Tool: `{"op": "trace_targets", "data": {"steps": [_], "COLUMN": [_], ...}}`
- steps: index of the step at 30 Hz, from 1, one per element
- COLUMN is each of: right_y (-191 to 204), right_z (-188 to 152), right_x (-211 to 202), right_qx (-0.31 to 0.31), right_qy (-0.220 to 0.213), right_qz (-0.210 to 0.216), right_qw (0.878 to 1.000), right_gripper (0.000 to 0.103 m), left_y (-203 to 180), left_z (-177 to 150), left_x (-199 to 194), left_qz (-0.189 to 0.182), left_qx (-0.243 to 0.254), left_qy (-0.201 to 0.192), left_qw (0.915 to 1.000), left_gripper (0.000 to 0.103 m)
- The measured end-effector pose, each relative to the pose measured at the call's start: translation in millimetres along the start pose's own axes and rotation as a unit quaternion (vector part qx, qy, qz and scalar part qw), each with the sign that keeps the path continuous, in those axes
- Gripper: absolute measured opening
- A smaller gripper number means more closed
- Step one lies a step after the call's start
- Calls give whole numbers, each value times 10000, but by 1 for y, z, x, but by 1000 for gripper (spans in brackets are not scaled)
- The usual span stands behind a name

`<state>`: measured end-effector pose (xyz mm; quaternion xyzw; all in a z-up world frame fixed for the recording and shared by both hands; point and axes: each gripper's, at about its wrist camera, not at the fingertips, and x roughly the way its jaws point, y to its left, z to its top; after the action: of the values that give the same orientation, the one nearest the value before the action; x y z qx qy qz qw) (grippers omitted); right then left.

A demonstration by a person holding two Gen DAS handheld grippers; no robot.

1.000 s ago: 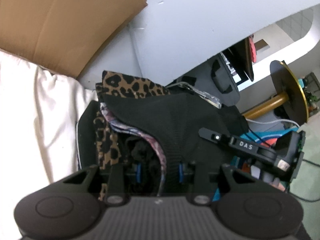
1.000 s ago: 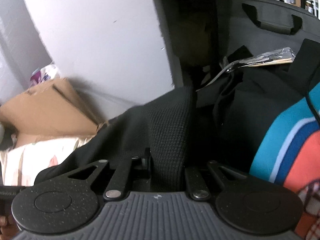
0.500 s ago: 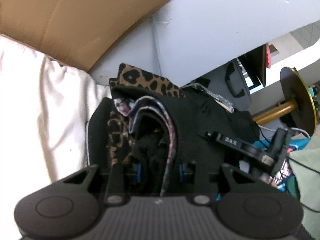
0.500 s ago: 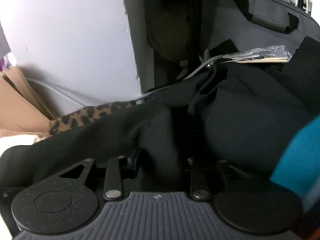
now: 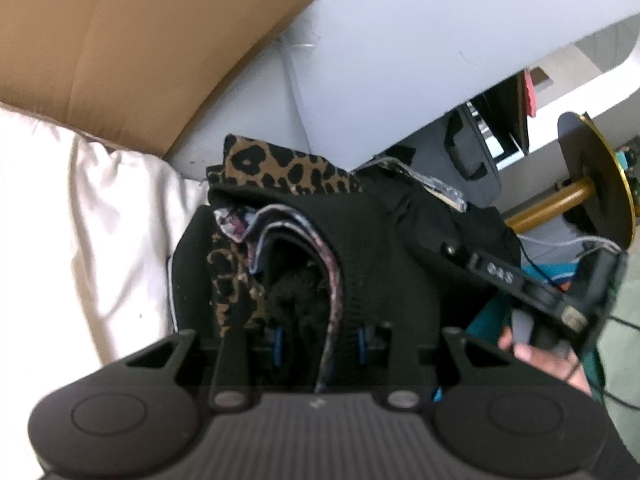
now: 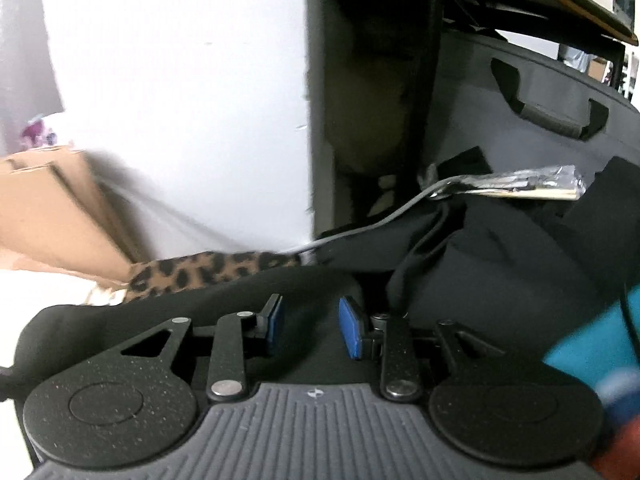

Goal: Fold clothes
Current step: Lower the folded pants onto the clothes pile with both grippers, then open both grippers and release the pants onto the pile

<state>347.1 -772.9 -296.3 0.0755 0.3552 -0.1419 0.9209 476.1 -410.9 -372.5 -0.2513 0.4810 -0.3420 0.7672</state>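
A: Item one, black knit. Place?

B: On the clothes pile, just in front of the leopard cloth, which lies against the white board. A patterned lining shows inside its folded edge.

A: Left gripper?

B: Pinching the knit's bunched edge; fabric fills the gap between the blue pads.

A: Right gripper?

B: Spread, nothing between the pads. It hangs just above the knit, with the leopard cloth beyond it.

A: Outward from the knit?

B: Cream sheet on one side, cardboard behind that. On the other side, the person's hand on the right gripper's grip, teal cloth and a grey case behind.

A: Step in hand, as judged?

B: Likely regripping for the next fold. Advice: keep the left pinch firm, set the right pads on a single free edge of the knit, not the leopard cloth under it, and draw the edges level before laying it over.

A: Not catalogued?

B: The knit's full outline and type are lost in dark folds. How many layers the left pinch holds cannot be told. Both views are blurred at the edges, and the pile's base is cut off.
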Motion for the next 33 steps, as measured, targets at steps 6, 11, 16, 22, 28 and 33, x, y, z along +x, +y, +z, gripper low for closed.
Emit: {"op": "trace_targets", "data": {"steps": [6, 11, 16, 22, 28, 33], "right_y": [12, 4, 8, 21, 46, 68], "right_z": [-37, -68, -88, -84, -77, -83], "right_x": [-23, -26, -21, -44, -60, -56], "right_qx": [-95, 136, -79, 274, 425, 509], "right_qy": [15, 164, 361, 4, -223, -152], "right_qz": [79, -35, -602, -125, 436, 758], "right_qw": [9999, 9998, 9975, 9995, 9979, 9957], "right_gripper": [37, 36, 36, 36, 36, 36], "left_y": [-15, -19, -22, -10, 9, 27], "left_z": [13, 18, 23, 34, 35, 36], "left_x": [-3, -8, -31, -22, -3, 9], "left_qz": [153, 200, 231, 213, -101, -425], "left_qx": [368, 487, 607, 299, -296, -972], "left_qy": [286, 304, -222, -36, -100, -303], "left_qw": [9988, 9982, 9976, 9993, 9995, 9939], "left_gripper": [41, 45, 53, 55, 57, 41]}}
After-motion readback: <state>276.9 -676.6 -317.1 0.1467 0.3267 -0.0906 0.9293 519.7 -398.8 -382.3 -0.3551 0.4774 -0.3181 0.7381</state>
